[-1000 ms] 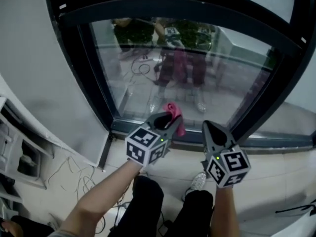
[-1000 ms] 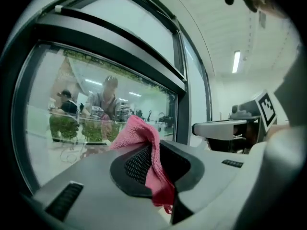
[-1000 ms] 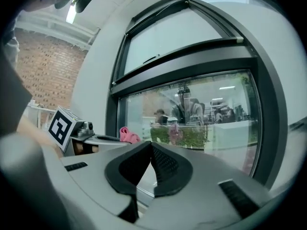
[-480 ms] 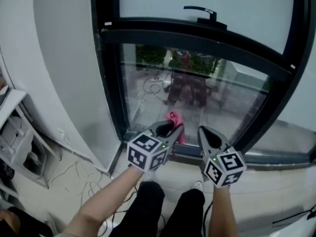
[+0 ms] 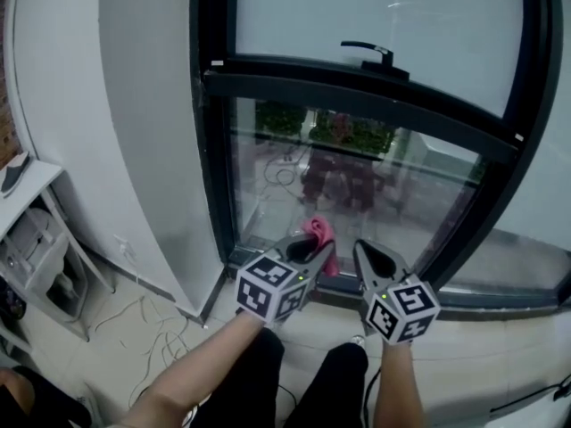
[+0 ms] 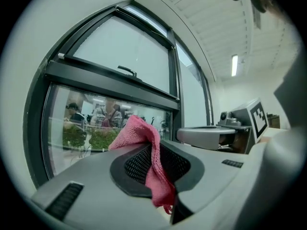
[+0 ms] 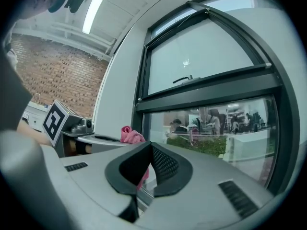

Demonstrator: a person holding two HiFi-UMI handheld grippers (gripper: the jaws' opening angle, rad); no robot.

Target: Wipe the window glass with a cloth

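The window's lower glass pane [image 5: 357,181] sits in a black frame, with reflections of people and plants on it. My left gripper [image 5: 319,250] is shut on a pink cloth [image 5: 318,234], held low in front of the pane near its bottom rail. In the left gripper view the pink cloth [image 6: 144,143] hangs out between the dark pads, and the glass [image 6: 96,128] is just ahead. My right gripper [image 5: 364,251] is beside the left one, shut with nothing in it. The right gripper view shows its jaws [image 7: 149,151] closed, the cloth [image 7: 130,135] to their left.
An upper pane [image 5: 375,25] with a black handle [image 5: 368,52] lies above a thick black crossbar. A white wall [image 5: 143,123] flanks the window at left. A white shelf unit [image 5: 36,239] and floor cables [image 5: 147,337] are at lower left. The person's legs [image 5: 268,373] are below.
The head view has tilted upward, so the upper pane and its handle came into sight. Both grippers keep nearly the same pose low before the glass, the cloth still held.
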